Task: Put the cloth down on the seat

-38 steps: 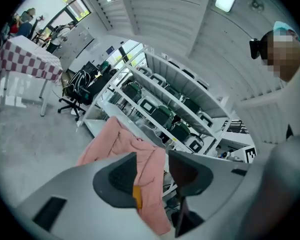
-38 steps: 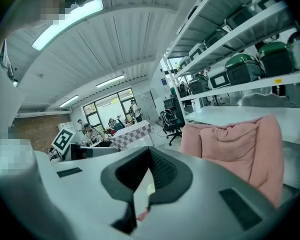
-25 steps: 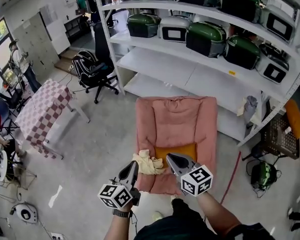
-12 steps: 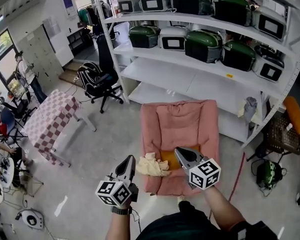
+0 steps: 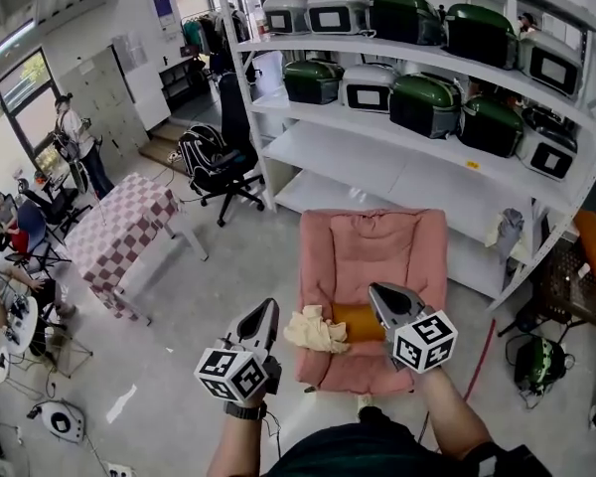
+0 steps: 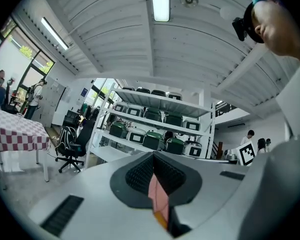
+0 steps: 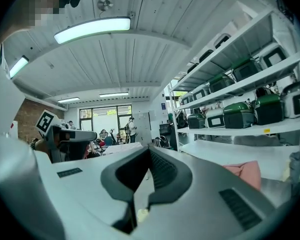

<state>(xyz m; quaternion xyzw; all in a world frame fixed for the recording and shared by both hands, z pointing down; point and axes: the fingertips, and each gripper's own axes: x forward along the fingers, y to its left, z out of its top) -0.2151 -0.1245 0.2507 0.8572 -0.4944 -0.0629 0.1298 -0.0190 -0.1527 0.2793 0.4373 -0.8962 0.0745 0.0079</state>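
A crumpled cream cloth (image 5: 316, 329) lies loose on the front left of the pink padded seat (image 5: 377, 251), beside an orange cushion (image 5: 363, 321). My left gripper (image 5: 269, 307) hangs just left of the cloth, apart from it, with its jaws shut and nothing in them. My right gripper (image 5: 376, 290) hovers over the orange cushion to the cloth's right, jaws together and empty. In the left gripper view the gripper (image 6: 153, 156) points at the shelves, with pink and orange showing through the slit between its jaws. In the right gripper view the gripper (image 7: 149, 151) points towards the far windows.
White shelving (image 5: 397, 157) with green and grey cases stands right behind the seat. A black office chair (image 5: 219, 157) and a checkered table (image 5: 124, 232) are to the left, with people beyond them. A red cable (image 5: 485, 341) and a dark crate (image 5: 561, 281) lie to the right.
The head view has swung, so the seat now sits further right in the frame. Both grippers stay beside the cloth, the left one slightly further from it. The cloth has not moved.
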